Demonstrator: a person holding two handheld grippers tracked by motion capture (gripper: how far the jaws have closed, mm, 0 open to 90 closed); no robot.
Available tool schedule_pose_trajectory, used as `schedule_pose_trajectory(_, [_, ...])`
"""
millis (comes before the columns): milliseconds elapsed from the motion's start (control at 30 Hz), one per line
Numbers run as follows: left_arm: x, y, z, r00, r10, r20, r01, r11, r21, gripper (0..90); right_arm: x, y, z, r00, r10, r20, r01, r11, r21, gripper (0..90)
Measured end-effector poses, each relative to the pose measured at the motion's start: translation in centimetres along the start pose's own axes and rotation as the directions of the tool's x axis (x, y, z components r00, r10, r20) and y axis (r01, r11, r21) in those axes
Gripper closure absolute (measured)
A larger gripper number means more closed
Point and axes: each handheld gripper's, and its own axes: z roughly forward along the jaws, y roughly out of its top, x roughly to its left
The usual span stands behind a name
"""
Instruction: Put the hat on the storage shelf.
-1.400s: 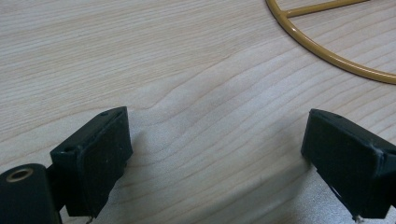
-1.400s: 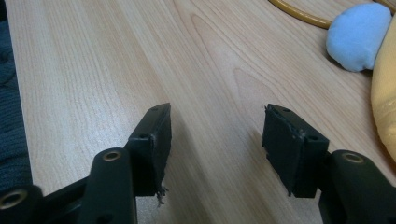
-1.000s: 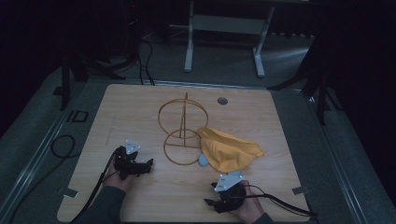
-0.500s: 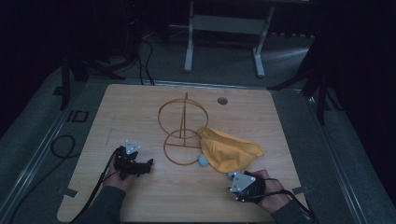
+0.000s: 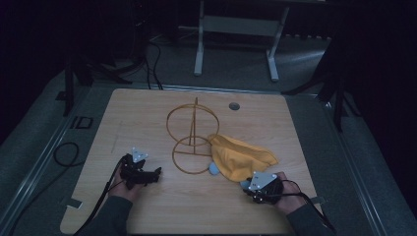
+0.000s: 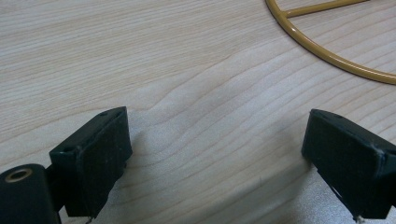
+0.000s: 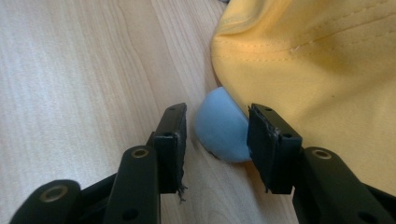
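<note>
R gripper [image 7: 217, 135]: jaws partly open, a blue piece [image 7: 222, 126] sits between them. It looks like a pale blue rounded tab or brim poking out from under the yellow cap [image 7: 317, 70]. R jaw seems to touch the blue piece's side; L jaw stands a small gap off it, so not clamped. Cap's stitched edge lies just beyond the jaws and overlaps the blue piece's far side. In high view the R gripper [image 5: 248, 186] sits at the table's near-right, grey plate on top, hand [image 5: 280, 189] behind it, cable trailing to the near edge. Tips are at the cap's [image 5: 241, 157] near edge. A second pale blue bit [image 5: 214, 168] shows at the cap's left side, beside the stand's base ring.

L gripper [image 6: 215, 154]: jaws wide apart, nothing between, bare wood under them. Arc of the yellow wire ring [image 6: 327, 51] crosses the top right of that view, well past the tips. In high view the L gripper [image 5: 155, 173] rests low at near-left of the table [image 5: 147, 113], pointing right toward the stand [image 5: 194, 132], w/ a gap to the base ring.

Stand: thin yellow wire, upright post w/ a ring up top and a flat ring w/ crossbar on the table, mid-table. Cap lies crumpled just right of it, touching or overlapping the base ring; can't tell which. Small dark round disc [image 5: 234, 105] sits in the far side of the tabletop.
</note>
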Motion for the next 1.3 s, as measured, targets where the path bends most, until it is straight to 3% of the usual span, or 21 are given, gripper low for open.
schedule_pose_trajectory(167, [0.0,0.0,0.0,1.0,0.0,0.0,0.0,1.0,0.0,8.3,-0.6,-0.3,0.6,0.9989,0.031,-0.034,-0.031,0.999,0.009,54.5])
schedule_pose_trajectory(267, [0.0,0.0,0.0,1.0,0.0,0.0,0.0,1.0,0.0,8.3,-0.6,-0.4,1.1,0.9991,0.023,-0.036,-0.021,0.999,0.031,53.8])
schedule_pose_trajectory(367, [0.0,0.0,0.0,1.0,0.0,0.0,0.0,1.0,0.0,8.3,-0.9,-0.2,1.3,0.9973,0.052,-0.053,-0.05,0.998,0.032,55.1])
schedule_pose_trajectory(467, [0.0,0.0,0.0,1.0,0.001,0.0,-0.001,1.0,0.001,8.3,-1.3,-0.1,1.5,0.9939,0.089,-0.065,-0.086,0.996,0.034,61.3])
schedule_pose_trajectory(667, [0.0,0.0,0.0,1.0,0.0,0.0,0.0,1.0,0.0,8.3,-1.8,-0.1,1.7,0.9907,0.114,-0.074,-0.113,0.993,0.018,78.4])
schedule_pose_trajectory(800, [0.0,0.0,0.0,1.0,0.0,0.0,0.0,1.0,0.0,8.3,-1.9,0.0,1.3,0.9883,0.14,-0.059,-0.14,0.99,0.01,82.7])
schedule_pose_trajectory(1300, [0.0,0.0,0.0,1.0,-0.001,0.001,0.001,1.0,-0.001,8.3,-4.0,1.2,-3.0,0.9795,0.201,0.01,-0.198,0.971,-0.136,84.6])
